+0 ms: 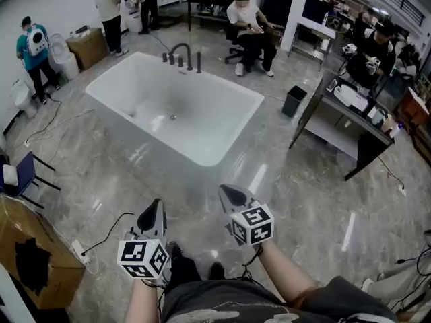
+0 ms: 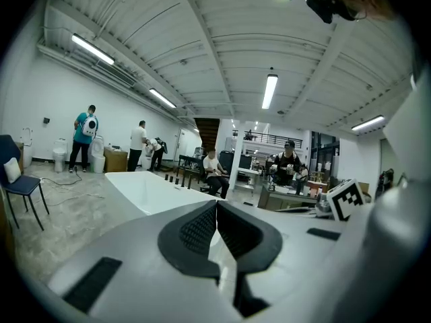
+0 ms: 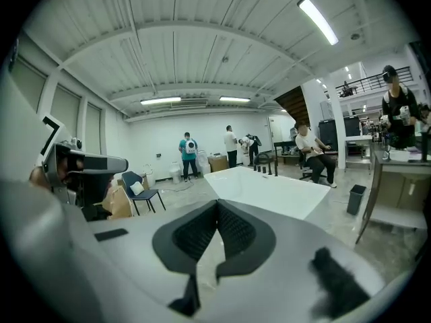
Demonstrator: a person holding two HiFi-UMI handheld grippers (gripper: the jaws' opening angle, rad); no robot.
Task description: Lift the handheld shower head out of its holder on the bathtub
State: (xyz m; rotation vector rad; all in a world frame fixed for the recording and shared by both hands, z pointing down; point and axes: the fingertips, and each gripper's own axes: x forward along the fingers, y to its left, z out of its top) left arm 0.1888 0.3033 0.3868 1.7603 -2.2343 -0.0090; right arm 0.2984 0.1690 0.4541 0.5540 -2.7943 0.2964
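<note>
While both hover short of the bathtub's [image 1: 215,134] near rim, the left tool [image 1: 153,214] is clenched on nothing, and the right tool [image 1: 233,195] beside it is clenched and empty too. The handheld shower head [image 1: 199,62] stands among dark fittings on the bathtub's far rim, well apart.

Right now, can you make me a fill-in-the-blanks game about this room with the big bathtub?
The bathtub is ____ in colour.
The left gripper and the right gripper both have their jaws ____, with nothing held.
The small bin standing beside the bathtub is ____.
The dark faucet stands at the bathtub's ____ end, seen from the grippers.
Missing words: white; shut; black; far.
</note>
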